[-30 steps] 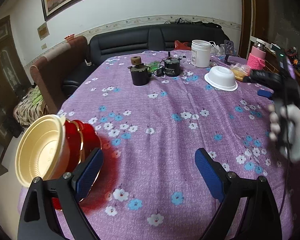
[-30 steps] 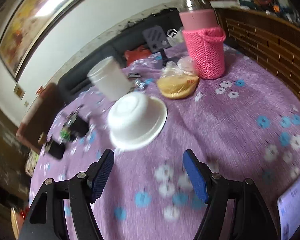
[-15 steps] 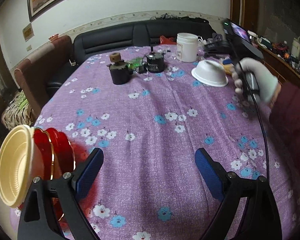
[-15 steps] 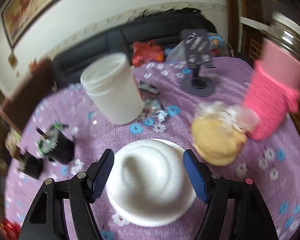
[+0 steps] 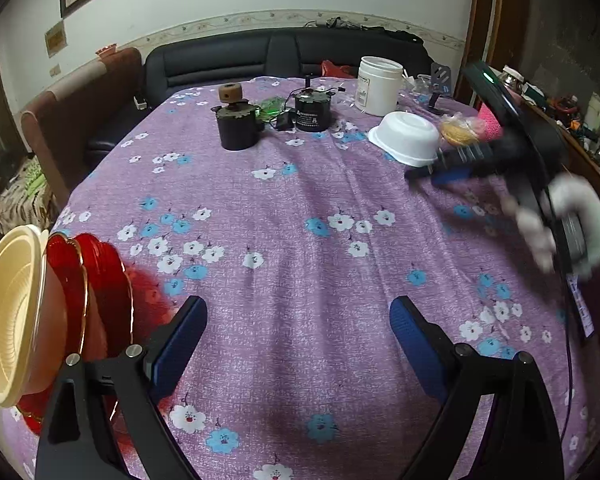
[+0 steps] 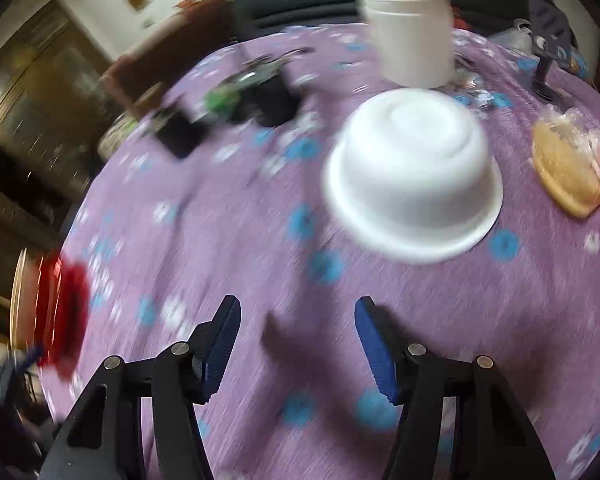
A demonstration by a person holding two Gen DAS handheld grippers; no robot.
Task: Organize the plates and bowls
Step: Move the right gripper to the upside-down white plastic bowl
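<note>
An upside-down white bowl (image 6: 414,176) rests on the purple flowered tablecloth (image 6: 220,240), also seen as the white bowl (image 5: 406,138) at the far right of the left wrist view. My right gripper (image 6: 298,312) is short of it; its jaws are closing with nothing between them. The same right gripper (image 5: 452,164) shows blurred beside the bowl, held by a white-gloved hand (image 5: 568,224). A cream bowl (image 5: 8,316) sits on stacked red plates (image 5: 100,280) at the table's left edge. My left gripper (image 5: 296,320) stands open over bare cloth, to the right of that stack.
A white jar (image 5: 380,86), two black cylindrical devices (image 5: 238,128) (image 5: 312,112), bagged yellow food (image 5: 458,130), a pink knitted bottle sleeve (image 5: 490,122) and a phone stand (image 5: 440,80) crowd the far side. A dark sofa (image 5: 260,56) lies behind the table.
My right gripper drew back from around the white bowl, swung and rolled leftward, and its jaws narrowed. My left gripper sank slightly, still open.
</note>
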